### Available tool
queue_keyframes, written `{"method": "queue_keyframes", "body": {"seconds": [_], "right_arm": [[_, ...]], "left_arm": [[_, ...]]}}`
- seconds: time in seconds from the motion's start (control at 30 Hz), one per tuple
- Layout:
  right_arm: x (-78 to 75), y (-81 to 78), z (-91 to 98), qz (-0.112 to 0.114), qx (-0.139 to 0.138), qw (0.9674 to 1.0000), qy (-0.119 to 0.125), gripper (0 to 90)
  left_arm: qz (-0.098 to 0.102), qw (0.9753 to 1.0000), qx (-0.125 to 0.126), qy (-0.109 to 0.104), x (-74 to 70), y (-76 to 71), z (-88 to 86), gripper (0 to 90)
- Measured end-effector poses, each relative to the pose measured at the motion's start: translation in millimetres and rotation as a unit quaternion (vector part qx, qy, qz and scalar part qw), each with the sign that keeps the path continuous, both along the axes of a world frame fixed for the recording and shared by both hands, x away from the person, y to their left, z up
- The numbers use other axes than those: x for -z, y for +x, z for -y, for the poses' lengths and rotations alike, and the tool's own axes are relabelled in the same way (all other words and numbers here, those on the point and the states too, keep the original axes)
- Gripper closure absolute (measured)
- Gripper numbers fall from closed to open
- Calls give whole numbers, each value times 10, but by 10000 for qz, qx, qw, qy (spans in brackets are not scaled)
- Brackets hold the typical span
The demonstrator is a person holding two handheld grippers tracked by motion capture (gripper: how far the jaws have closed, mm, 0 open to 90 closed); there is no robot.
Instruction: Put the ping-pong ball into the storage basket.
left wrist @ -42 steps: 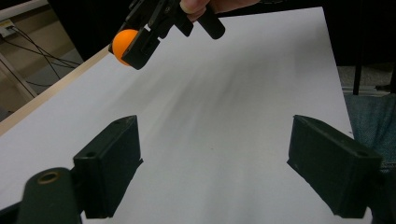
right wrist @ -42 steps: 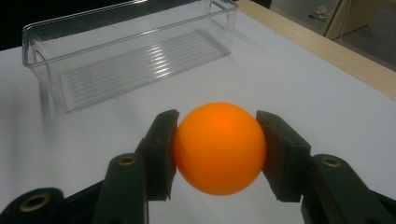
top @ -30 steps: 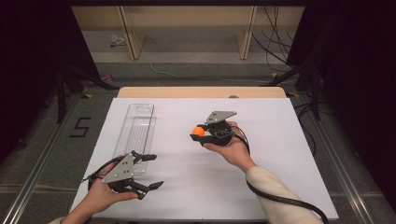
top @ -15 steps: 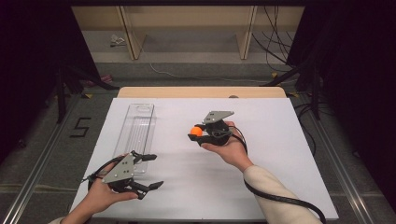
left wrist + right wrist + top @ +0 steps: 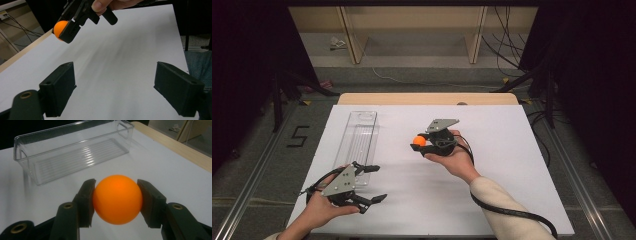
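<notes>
Nearest, lower left of the high view: left gripper [image 5: 368, 185], black, two-jawed, grey plate on top, held in a hand at the near edge of the white table top [image 5: 512, 165].
Left jaws: spread wide apart, nothing between them; in the left gripper view both black pads frame bare white surface.
Left cable: loops from the gripper's rear back toward the wrist.
Centre of the high view: right gripper [image 5: 418, 141], held from below in an upturned hand, cream sleeve behind, jaws pointing toward frame left.
Right jaws: clamped on a small round orange ball [image 5: 117, 198], one pad on each side of it.
Ball position: raised off the table, at the gripper's tip; in the left gripper view it sits upper left, half hidden by a jaw [image 5: 60, 28].
Beyond the ball, upper left of the right gripper view: long clear plastic ribbed-bottom bin [image 5: 27, 160], empty, standing on the table, well apart from the ball.
Far edge: strip of pale wood [image 5: 427, 98] behind the white top.
</notes>
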State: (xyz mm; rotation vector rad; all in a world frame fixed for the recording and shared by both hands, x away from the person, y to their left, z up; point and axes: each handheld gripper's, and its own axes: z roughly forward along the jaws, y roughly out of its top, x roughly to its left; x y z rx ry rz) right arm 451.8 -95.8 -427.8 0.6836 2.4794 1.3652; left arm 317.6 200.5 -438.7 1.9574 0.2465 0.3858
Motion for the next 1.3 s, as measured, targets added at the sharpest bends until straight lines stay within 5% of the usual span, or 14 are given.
{"method": "queue_keyframes", "body": {"seconds": [1.3], "right_arm": [[-12, 20, -204, -5, -67, 9999, 93, 515]], "left_arm": [[1, 10000, 14, 2, -1, -2, 1, 168]]}}
